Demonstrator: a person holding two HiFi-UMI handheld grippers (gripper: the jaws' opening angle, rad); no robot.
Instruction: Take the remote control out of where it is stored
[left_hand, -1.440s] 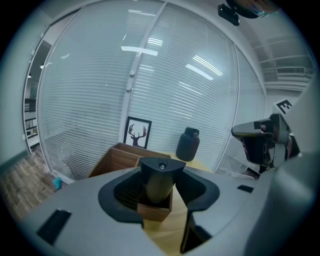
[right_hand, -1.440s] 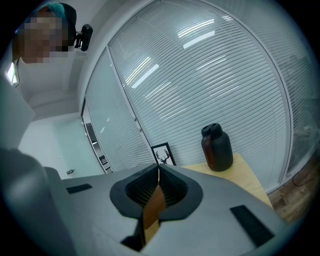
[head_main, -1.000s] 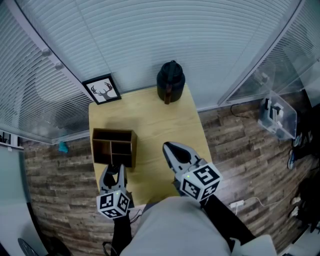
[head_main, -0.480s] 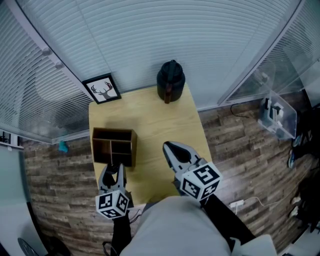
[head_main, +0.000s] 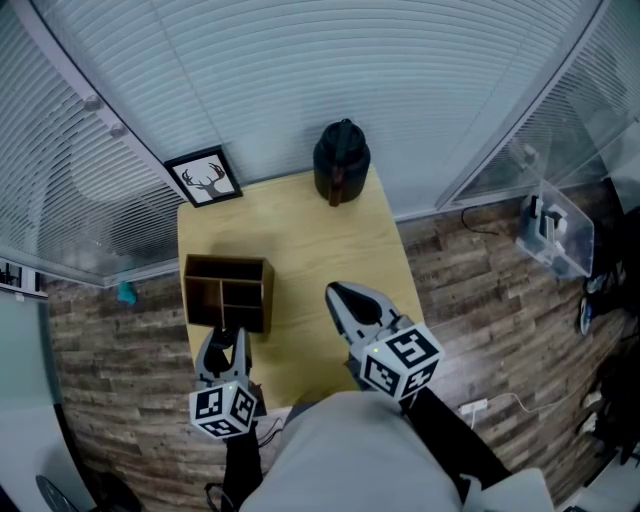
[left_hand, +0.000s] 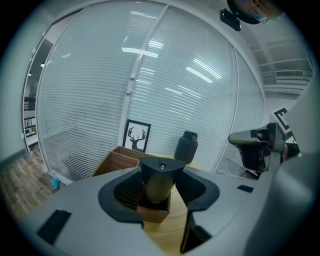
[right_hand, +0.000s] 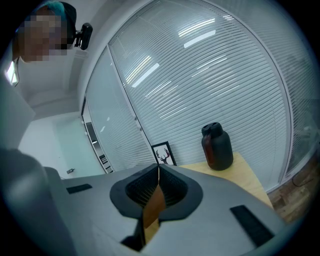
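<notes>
The pale wooden table (head_main: 300, 235) spreads out ahead of both grippers, which hang over its near edge.

The right gripper (head_main: 334, 294) is the bigger shape in the head view. Its jaws are pressed together with nothing between them, and only a thin slit below the tips shows a strip of table. It sits to the right of the left gripper (head_main: 225, 341), and the two are apart.

The open-topped wooden box (head_main: 226, 263) is directly in front of the left gripper, with its near wall at the jaw tips. It is ahead and to the left of the right gripper.

The black jug (head_main: 341, 160) stands at the table's far edge, well ahead of the right gripper and far forward and to the right of the left one.

The framed deer picture (head_main: 203, 178) leans at the far left corner, beyond the box and straight on from the left gripper.

The remote control (left_hand: 159, 181) stands upright in the box's nearest compartment. Its dark upper end rises between the left gripper's jaws, which stand wide and look closed against its two sides. It is off to the left of the right gripper and clear of it.
</notes>
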